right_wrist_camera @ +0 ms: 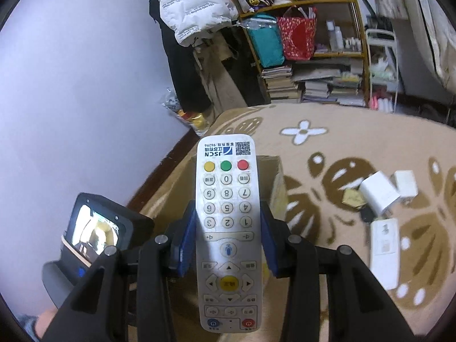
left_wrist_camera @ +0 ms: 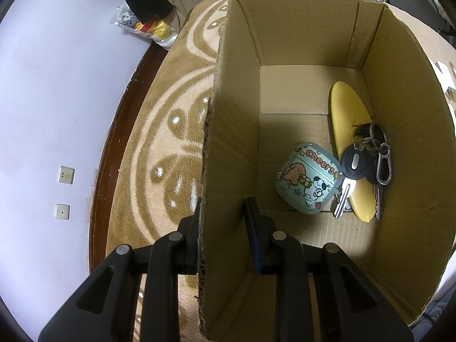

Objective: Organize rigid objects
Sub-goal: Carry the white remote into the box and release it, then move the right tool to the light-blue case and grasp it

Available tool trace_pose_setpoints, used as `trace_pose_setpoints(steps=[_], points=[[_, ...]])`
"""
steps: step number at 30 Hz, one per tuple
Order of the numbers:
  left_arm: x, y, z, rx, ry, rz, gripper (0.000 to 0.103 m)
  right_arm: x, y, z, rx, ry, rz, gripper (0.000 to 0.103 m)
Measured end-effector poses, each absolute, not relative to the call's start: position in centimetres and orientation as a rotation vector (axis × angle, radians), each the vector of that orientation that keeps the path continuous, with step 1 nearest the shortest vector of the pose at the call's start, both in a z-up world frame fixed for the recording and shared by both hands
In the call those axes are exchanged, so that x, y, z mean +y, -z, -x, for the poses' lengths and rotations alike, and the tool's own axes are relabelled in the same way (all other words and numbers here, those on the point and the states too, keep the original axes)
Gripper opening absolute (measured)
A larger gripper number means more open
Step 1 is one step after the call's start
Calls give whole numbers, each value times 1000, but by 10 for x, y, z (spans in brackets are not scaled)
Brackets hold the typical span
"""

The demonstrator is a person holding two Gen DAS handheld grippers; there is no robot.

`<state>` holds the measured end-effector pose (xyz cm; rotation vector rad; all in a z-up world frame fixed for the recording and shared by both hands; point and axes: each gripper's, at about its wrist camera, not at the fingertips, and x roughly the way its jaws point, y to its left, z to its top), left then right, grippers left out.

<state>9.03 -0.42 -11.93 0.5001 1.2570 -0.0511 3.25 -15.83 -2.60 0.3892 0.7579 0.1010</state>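
In the left wrist view, my left gripper (left_wrist_camera: 223, 228) straddles the left wall of an open cardboard box (left_wrist_camera: 228, 114), one finger outside and one inside with a gap beside the wall. Inside the box lie a mint cartoon earbud case (left_wrist_camera: 307, 181), a yellow oval object (left_wrist_camera: 347, 131) and a bunch of keys (left_wrist_camera: 362, 162). In the right wrist view, my right gripper (right_wrist_camera: 228, 222) is shut on a white remote control (right_wrist_camera: 228, 222), held above the box (right_wrist_camera: 273, 182), buttons up.
The box stands on a tan patterned rug (left_wrist_camera: 171, 131). White chargers (right_wrist_camera: 379, 193), a white rectangular device (right_wrist_camera: 384, 253) and a small gold item (right_wrist_camera: 353, 198) lie on the rug at right. A wall is at left; cluttered shelves (right_wrist_camera: 313, 57) stand behind.
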Motion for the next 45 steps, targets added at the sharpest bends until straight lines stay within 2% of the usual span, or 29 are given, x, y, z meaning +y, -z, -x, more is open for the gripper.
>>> trace_pose_setpoints(steps=[15, 24, 26, 28, 33, 45], points=[[-4, 120, -90, 1259, 51, -496, 26, -156, 56, -49, 808, -108, -406, 44], [-1, 121, -91, 1265, 55, -489, 26, -158, 41, -42, 789, -72, -370, 45], [-1, 121, -91, 1265, 54, -490, 26, -159, 41, -41, 792, -60, -349, 50], [-1, 121, -91, 1264, 55, -492, 26, -162, 41, -39, 796, -56, -344, 67], [-1, 122, -89, 1265, 55, -489, 26, -171, 41, -34, 798, -11, -339, 88], [-1, 122, -90, 1269, 61, -482, 26, -217, 62, -23, 890, 122, -343, 90]])
